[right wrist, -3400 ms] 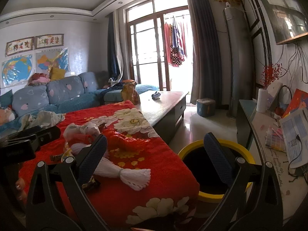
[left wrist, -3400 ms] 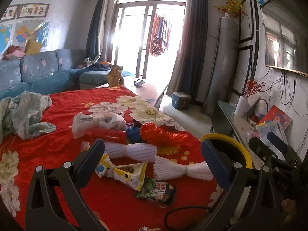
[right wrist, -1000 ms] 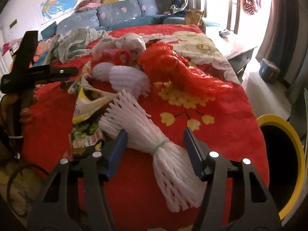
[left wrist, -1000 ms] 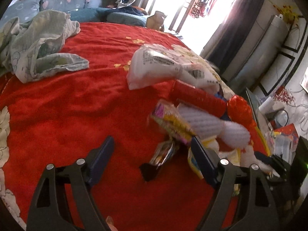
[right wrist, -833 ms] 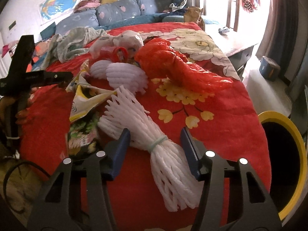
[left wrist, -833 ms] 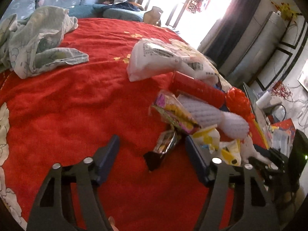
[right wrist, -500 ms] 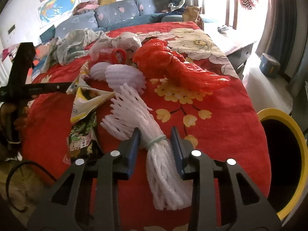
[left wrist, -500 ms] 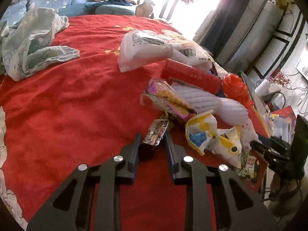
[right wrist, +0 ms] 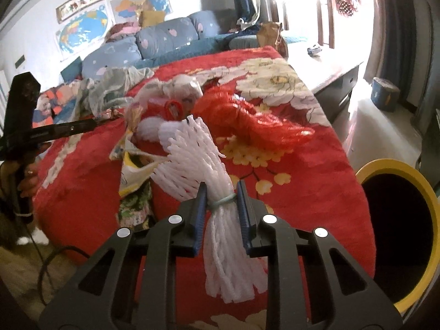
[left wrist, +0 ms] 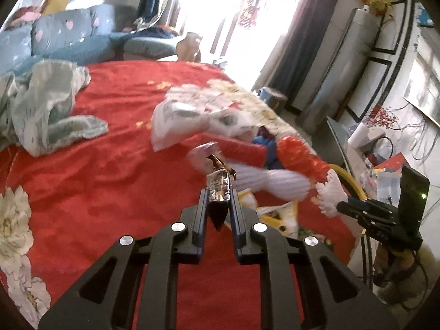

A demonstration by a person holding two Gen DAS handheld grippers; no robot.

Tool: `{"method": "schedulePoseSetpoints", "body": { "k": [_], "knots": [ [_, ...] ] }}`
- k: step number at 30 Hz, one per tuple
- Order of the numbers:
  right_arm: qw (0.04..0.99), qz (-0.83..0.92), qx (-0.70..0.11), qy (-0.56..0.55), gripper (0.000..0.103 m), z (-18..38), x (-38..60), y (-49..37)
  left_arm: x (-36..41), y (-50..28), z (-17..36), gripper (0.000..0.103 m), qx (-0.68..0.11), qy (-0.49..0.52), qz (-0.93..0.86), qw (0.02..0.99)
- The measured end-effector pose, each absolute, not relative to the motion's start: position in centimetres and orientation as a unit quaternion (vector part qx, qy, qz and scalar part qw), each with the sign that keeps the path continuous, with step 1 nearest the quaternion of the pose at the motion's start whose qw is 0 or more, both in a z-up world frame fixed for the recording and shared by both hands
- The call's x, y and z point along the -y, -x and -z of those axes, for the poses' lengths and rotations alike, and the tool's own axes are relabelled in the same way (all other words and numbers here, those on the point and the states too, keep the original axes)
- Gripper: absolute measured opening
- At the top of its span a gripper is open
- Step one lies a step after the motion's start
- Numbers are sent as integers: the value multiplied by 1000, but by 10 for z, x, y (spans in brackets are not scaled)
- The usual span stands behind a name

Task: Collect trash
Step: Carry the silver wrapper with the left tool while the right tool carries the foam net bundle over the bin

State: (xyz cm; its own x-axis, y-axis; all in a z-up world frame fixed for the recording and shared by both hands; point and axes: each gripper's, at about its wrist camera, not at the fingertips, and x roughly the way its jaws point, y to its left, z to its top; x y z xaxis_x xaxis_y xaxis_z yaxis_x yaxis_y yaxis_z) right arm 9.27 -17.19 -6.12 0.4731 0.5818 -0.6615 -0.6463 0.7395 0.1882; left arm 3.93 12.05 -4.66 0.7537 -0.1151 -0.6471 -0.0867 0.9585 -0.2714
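Note:
My left gripper (left wrist: 217,194) is shut on a crumpled foil snack wrapper (left wrist: 218,185) and holds it above the red blanket (left wrist: 110,181). My right gripper (right wrist: 221,189) is shut on a white foam fruit net (right wrist: 198,162) at its tied waist, lifted off the blanket (right wrist: 316,181). More trash lies in a pile: a red mesh bag (right wrist: 247,118), a yellow snack packet (right wrist: 132,176), a white plastic bag (left wrist: 192,115), a red tube (left wrist: 242,151) and another white foam net (left wrist: 275,181). The yellow-rimmed bin (right wrist: 398,214) stands off the bed's right edge.
A grey-green cloth (left wrist: 49,110) lies on the blanket at the left. A blue sofa (right wrist: 154,44) stands behind the bed. A low wooden table (right wrist: 330,66) stands by the window, with a small blue box (right wrist: 385,93) on the floor near it.
Both grippers closed, the left on the foil wrapper and the right on the white foam net, and both lifted their loads off the blanket.

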Motion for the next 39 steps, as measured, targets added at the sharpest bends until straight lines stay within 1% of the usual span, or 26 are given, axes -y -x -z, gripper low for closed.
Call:
{"method": "schedulePoseSetpoints", "body": {
  "k": [11,24,39],
  "knots": [
    [870,-348,-348,18,16,43,184,-97,-75,-48,24,15,-331,117,53,935],
    [890,-303,-340,-21,16,32,223,-111,-6,-70,22,15,-337,83,111,931],
    [913,-226,-334,-62,16,29,272,-126,41,-90,22,15,-338,70,147,927]
  ]
}}
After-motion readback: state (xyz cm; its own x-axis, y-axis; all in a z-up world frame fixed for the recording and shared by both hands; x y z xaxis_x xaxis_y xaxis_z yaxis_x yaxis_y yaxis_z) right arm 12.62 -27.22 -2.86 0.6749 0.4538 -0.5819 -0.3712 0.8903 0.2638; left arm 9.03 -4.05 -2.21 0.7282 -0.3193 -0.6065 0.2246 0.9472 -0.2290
